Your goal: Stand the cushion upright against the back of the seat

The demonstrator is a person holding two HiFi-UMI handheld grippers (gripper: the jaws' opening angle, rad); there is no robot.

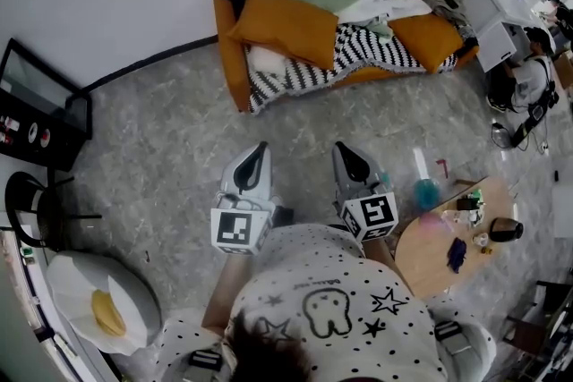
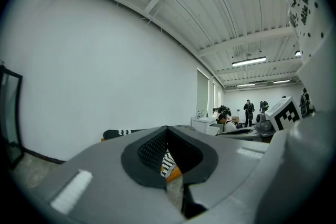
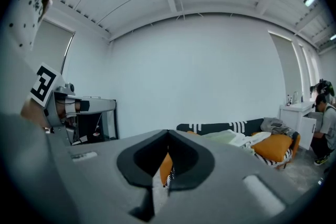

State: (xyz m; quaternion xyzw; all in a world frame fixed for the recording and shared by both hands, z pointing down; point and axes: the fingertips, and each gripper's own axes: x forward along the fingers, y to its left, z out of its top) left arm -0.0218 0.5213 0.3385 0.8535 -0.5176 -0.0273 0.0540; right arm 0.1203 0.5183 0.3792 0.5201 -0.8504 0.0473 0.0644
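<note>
Nearest, left gripper (image 1: 260, 148) and right gripper (image 1: 345, 148) side by side over the floor (image 1: 170, 139), jaws of each pressed together on nothing, both aimed at the sofa (image 1: 231, 58). Off to the right, a round table (image 1: 430, 262) with small clutter. Farther on, well apart from both grippers, the cushion (image 1: 285, 25) – orange, lying slanted on the striped throw (image 1: 295, 74) at the sofa's left end, not upright against the back – and a second cushion (image 1: 430, 38) at the right end beside heaped clothes (image 1: 358, 0).

orange cushion (image 1: 286, 27) lies slanted at left end of sofa (image 1: 228, 58); left gripper (image 1: 260, 147) & right gripper (image 1: 341, 147) side by side over floor (image 1: 170, 139), well apart from sofa.
</note>
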